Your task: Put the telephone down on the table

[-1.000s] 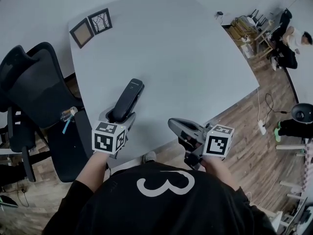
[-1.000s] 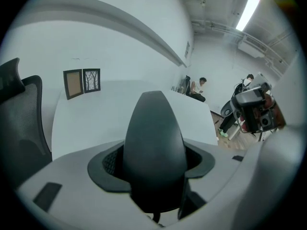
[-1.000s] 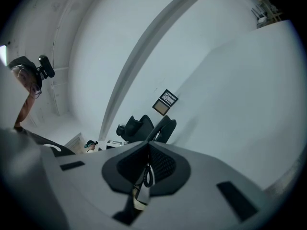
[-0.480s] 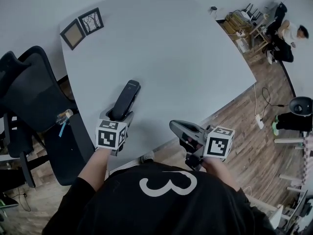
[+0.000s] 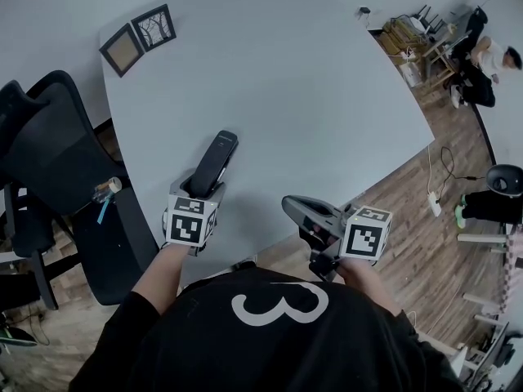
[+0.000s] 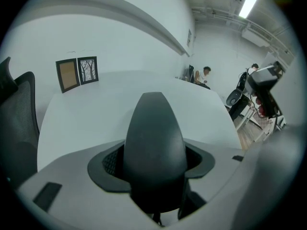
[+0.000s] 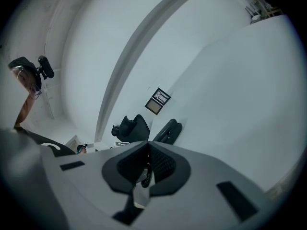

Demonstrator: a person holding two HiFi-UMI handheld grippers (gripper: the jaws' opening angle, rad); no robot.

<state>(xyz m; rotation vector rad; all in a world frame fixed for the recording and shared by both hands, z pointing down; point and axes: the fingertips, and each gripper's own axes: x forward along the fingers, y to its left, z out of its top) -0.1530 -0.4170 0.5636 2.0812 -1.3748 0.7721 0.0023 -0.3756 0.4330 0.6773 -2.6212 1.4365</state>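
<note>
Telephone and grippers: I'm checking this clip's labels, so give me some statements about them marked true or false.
1. The left gripper is shut on the telephone. True.
2. The right gripper holds a second telephone. False: its jaws are together, with nothing between them.
3. Two picture frames lie at a corner of the table. True.
4. The telephone lies released on the table. False: the left gripper grips its near end.
5. The black office chair stands at the head view's right. False: it stands at the left.
</note>
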